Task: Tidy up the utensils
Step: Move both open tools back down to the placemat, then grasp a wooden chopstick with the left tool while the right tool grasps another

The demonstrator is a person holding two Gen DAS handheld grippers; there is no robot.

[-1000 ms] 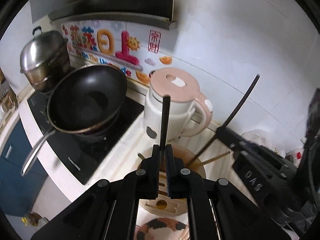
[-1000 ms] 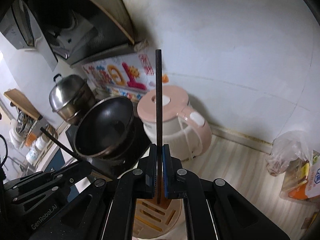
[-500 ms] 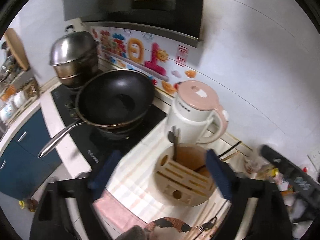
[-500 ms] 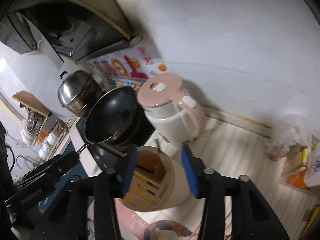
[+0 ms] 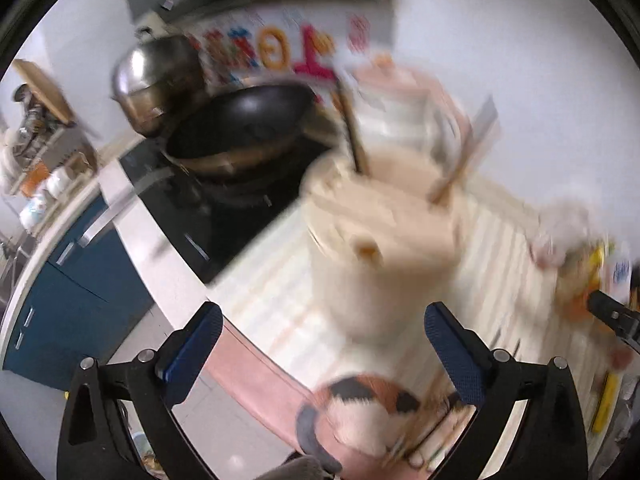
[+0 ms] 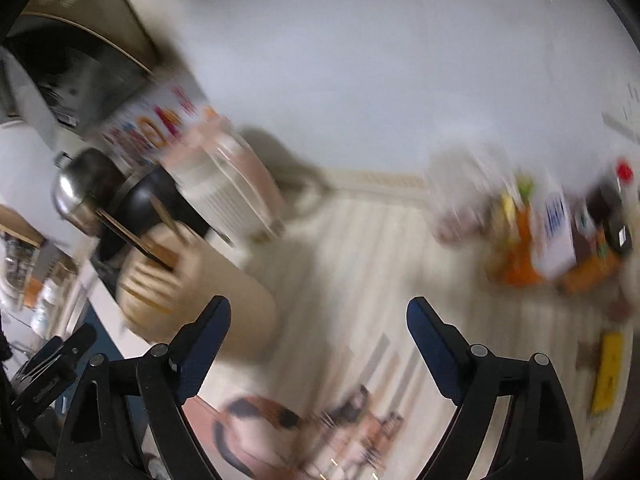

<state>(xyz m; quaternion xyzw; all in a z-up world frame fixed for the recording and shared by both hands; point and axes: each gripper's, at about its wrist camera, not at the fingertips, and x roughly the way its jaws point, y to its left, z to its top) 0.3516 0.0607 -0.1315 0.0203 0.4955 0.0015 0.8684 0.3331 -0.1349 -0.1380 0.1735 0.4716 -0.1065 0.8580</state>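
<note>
Both views are motion-blurred. A beige utensil holder point(image 5: 380, 240) stands on the striped counter with dark chopsticks point(image 5: 352, 136) sticking up out of it; it also shows in the right wrist view point(image 6: 188, 292) with chopsticks point(image 6: 136, 236) in it. My left gripper point(image 5: 320, 344) is open and empty, just in front of the holder. My right gripper point(image 6: 318, 340) is open and empty, to the right of the holder above the counter. More chopsticks point(image 6: 340, 432) lie on a pink cat-patterned mat point(image 5: 360, 408) at the front.
A pink-and-white kettle point(image 5: 404, 100) stands behind the holder. A black wok point(image 5: 244, 120) and a steel pot point(image 5: 156, 76) sit on the stove at left. Bags and packets point(image 6: 560, 240) crowd the counter's right end. The counter edge drops to blue cabinets point(image 5: 76, 292) at left.
Both grippers were shut on a chopstick each, opened and dropped them into the holder. Both have since pulled back and down, the right one swinging to the right.
</note>
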